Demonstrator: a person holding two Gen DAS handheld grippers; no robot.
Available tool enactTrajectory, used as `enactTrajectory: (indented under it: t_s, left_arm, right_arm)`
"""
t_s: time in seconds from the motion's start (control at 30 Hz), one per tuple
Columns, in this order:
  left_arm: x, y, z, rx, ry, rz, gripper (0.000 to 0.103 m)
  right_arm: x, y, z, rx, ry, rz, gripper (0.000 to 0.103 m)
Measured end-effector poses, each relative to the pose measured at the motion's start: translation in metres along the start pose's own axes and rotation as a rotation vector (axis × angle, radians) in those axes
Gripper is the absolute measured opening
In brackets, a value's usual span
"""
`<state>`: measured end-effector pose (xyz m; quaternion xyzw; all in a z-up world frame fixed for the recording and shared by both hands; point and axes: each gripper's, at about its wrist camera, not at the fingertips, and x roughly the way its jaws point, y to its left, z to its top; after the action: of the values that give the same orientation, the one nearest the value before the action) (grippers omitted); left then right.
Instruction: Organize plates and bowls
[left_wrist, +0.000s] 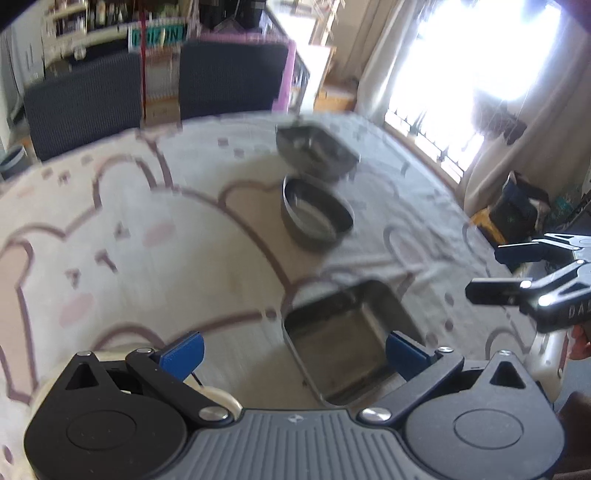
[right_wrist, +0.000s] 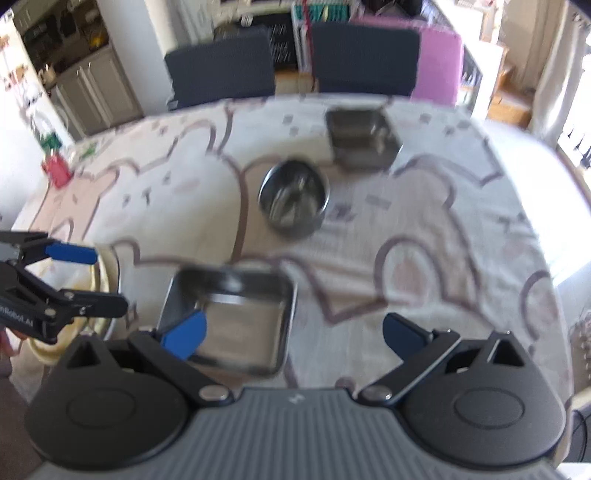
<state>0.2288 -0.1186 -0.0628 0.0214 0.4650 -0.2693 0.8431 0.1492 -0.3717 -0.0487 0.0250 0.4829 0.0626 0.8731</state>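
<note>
A square steel tray (left_wrist: 347, 339) (right_wrist: 236, 317) lies on the bear-patterned tablecloth (left_wrist: 147, 240) (right_wrist: 424, 221), closest to me. Beyond it stand a round steel bowl (left_wrist: 317, 214) (right_wrist: 293, 197) and a second square steel dish (left_wrist: 317, 151) (right_wrist: 362, 138). My left gripper (left_wrist: 295, 352) hangs open above the near tray's left side, with nothing between its blue pads. My right gripper (right_wrist: 294, 336) is open too, over the tray's right edge, and holds nothing. Each gripper shows in the other's view: the right (left_wrist: 506, 271), the left (right_wrist: 86, 278). A cream plate (right_wrist: 103, 284) sits left of the tray, under the left gripper.
Two dark chairs (right_wrist: 221, 74) (right_wrist: 365, 59) stand at the table's far side. A small red object (right_wrist: 55, 171) sits near the far left edge. A bright window (left_wrist: 480, 55) and bags on the floor (left_wrist: 517, 206) lie off to the right.
</note>
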Motion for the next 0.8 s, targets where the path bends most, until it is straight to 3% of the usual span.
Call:
enactTrajectory:
  t_s: [0.2, 0.33, 0.5, 0.6, 0.7, 0.8]
  left_arm:
    - [-0.024, -0.004, 0.032, 0.049, -0.137, 0.034, 0.103]
    - [-0.026, -0.006, 0.065, 0.104, -0.197, 0.068, 0.103]
    - [-0.001, -0.004, 0.110, 0.147, -0.250, 0.112, 0.103]
    - [0.024, 0.000, 0.134, 0.191, -0.246, 0.137, 0.103]
    - [0.050, 0.004, 0.155, 0.258, -0.265, 0.172, 0.103]
    - [0.075, 0.011, 0.174, 0.317, -0.285, 0.204, 0.103]
  right_arm:
    - [-0.026, -0.024, 0.021, 0.094, -0.145, -0.015, 0.103]
    - [-0.017, -0.055, 0.044, 0.263, -0.209, -0.016, 0.103]
    - [0.024, -0.086, 0.071, 0.415, -0.296, -0.063, 0.103]
    - [0.060, -0.096, 0.083, 0.483, -0.293, -0.033, 0.103]
    - [0.088, -0.102, 0.094, 0.519, -0.341, -0.084, 0.103]
    - [0.118, -0.110, 0.107, 0.548, -0.331, -0.082, 0.103]
